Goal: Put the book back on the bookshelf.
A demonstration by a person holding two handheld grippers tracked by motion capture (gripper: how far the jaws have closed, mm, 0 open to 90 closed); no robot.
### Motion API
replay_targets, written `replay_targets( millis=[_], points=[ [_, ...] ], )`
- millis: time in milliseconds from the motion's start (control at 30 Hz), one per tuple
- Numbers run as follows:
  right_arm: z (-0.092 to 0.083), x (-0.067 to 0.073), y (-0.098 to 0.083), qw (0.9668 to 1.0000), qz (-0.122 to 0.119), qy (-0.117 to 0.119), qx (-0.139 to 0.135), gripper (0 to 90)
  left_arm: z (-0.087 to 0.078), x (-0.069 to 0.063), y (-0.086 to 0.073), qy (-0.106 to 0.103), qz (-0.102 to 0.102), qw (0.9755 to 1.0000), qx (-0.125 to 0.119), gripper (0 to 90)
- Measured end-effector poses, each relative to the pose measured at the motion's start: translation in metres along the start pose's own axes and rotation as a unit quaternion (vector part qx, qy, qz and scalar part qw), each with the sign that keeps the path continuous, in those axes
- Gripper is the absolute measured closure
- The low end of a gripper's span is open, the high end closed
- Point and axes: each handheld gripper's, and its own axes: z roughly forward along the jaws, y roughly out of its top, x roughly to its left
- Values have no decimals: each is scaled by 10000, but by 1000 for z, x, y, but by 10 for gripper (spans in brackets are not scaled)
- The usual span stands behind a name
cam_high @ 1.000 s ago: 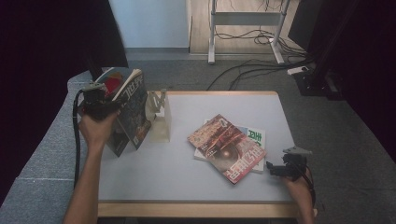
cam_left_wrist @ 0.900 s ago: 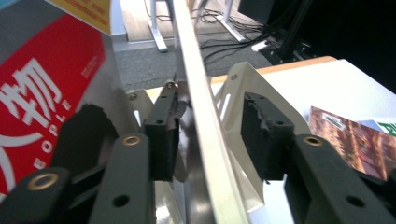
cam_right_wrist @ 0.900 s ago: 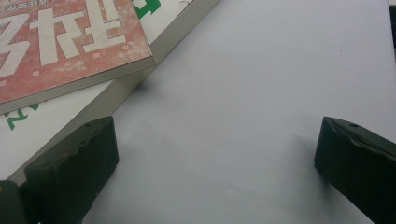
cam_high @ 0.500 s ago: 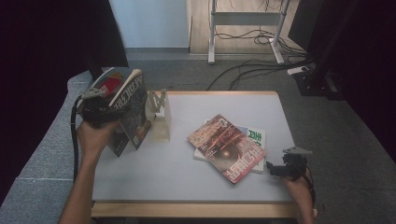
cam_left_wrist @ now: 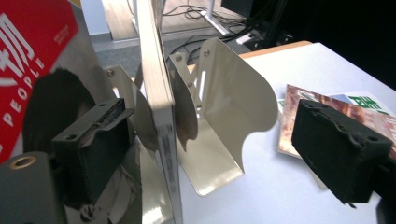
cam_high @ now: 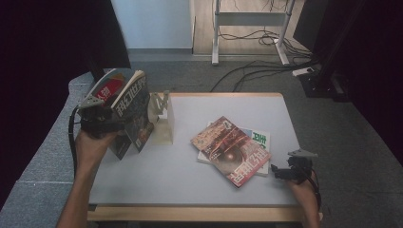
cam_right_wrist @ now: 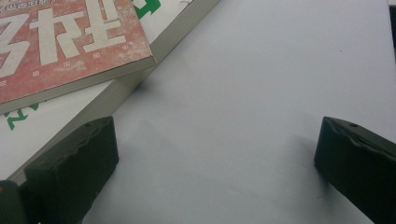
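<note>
Upright magazines (cam_high: 129, 102) lean at the table's left against a cream metal bookend (cam_high: 164, 121). My left gripper (cam_high: 110, 124) is at them, and its jaws have just been opening. In the left gripper view one thin magazine (cam_left_wrist: 161, 116) stands edge-on between the wide jaws of my left gripper (cam_left_wrist: 215, 135), and neither pad presses on it. A red-covered magazine (cam_left_wrist: 32, 56) stands outside the left pad, and the bookend (cam_left_wrist: 229, 107) is just beyond. My right gripper (cam_high: 281, 172) rests open at the table's near right; in its own view the right gripper (cam_right_wrist: 215, 163) has bare tabletop between its jaws.
Two magazines lie flat in a stack right of centre: a red-brown one (cam_high: 230, 149) on top of a white and green one (cam_high: 259, 140). Their corner (cam_right_wrist: 70, 42) is close to my right gripper's left jaw. Cables and a desk frame (cam_high: 247, 19) stand on the floor beyond.
My left gripper's jaws have spread apart from the upright magazine, and the left hand has shifted slightly to the left and toward the near edge. The right hand has kept still.
</note>
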Motion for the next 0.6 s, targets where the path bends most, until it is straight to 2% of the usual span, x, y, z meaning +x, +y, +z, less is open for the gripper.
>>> replay_targets(
  millis=[267,433,600],
  points=[
    [0,0,0,10000,4,-1,-9,0,-8,-7,-11,-242,17,9997,-1,17],
    [0,0,0,10000,-1,-1,-12,0,-12,-13,-20,-451,-25,9990,-23,4],
    [0,0,0,10000,-3,-2,-14,0,-13,-22,-29,-603,146,9981,18,0]
  ],
)
